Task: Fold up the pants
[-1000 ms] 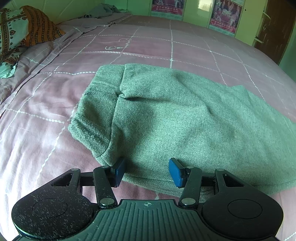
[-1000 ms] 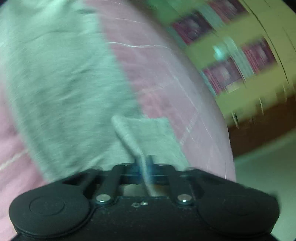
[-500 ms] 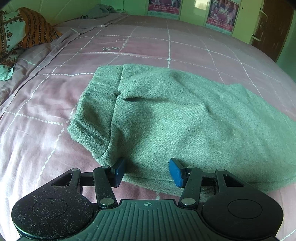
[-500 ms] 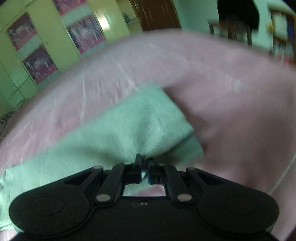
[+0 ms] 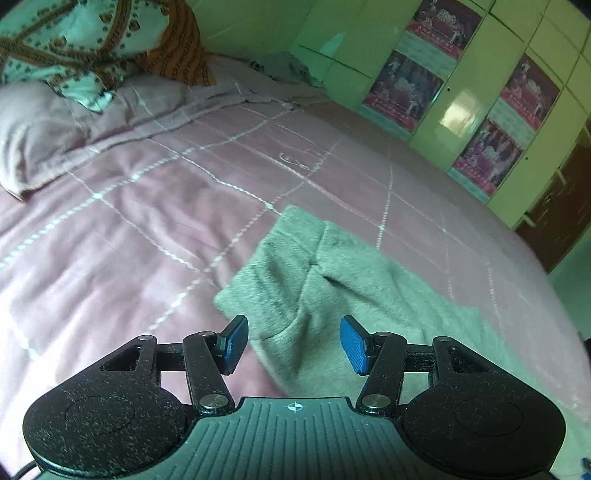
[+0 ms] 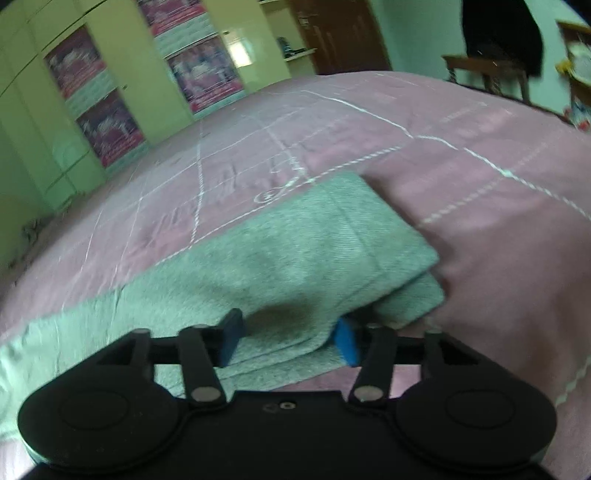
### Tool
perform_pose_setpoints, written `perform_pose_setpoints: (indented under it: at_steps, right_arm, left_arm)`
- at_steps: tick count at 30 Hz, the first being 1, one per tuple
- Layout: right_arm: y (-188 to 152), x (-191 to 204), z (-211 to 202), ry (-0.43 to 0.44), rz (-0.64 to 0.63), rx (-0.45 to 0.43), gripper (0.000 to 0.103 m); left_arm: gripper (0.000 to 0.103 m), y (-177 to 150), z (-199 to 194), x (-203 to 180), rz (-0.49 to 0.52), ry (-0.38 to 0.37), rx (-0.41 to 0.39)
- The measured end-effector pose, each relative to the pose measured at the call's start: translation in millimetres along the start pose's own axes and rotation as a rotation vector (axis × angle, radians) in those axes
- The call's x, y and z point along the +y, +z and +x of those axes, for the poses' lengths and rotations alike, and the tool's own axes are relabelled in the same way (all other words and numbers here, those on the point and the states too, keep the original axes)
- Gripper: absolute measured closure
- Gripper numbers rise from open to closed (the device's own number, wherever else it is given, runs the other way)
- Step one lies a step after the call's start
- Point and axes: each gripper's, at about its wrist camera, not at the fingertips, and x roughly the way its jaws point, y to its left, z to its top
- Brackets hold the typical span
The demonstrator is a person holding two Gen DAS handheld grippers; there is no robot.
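Grey-green pants [image 5: 354, 280] lie flat on a pink quilted bed [image 5: 147, 206], folded lengthwise. In the left wrist view the waistband end is nearest, and my left gripper [image 5: 293, 345] is open and empty just above its near corner. In the right wrist view the leg-cuff end [image 6: 332, 236] lies with one leg stacked on the other. My right gripper [image 6: 288, 341] is open, its blue pads on either side of the near edge of the cloth, holding nothing.
Patterned pillows and cloth [image 5: 92, 44] sit at the head of the bed. Green wardrobe doors with posters [image 5: 480, 92] stand beyond the far side. A wooden table [image 6: 487, 74] and a dark door [image 6: 340, 33] stand past the foot.
My right gripper was shut on the pant leg and has opened, leaving the leg lying on the bed. My left gripper has swung to the left and stayed open.
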Motion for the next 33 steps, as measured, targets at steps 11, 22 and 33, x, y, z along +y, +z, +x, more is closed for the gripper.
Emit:
perform_pose_setpoints:
  at_steps: [11, 22, 33]
  right_arm:
    - [2.1, -16.9, -4.1, 0.068, 0.124, -0.016, 0.046]
    - [0.2, -59.7, -2.5, 0.178, 0.379, -0.008, 0.068]
    - [1.4, -60.5, -4.7, 0.139, 0.368, -0.018, 0.099]
  left_arm:
    - [0.085, 22.5, 9.3, -11.7, 0.019, 0.035, -0.046]
    - [0.085, 12.6, 48.0, 1.1, 0.121, 0.105, 0.059]
    - [0.085, 19.8, 45.8, -0.6, 0.113, 0.103, 0.077]
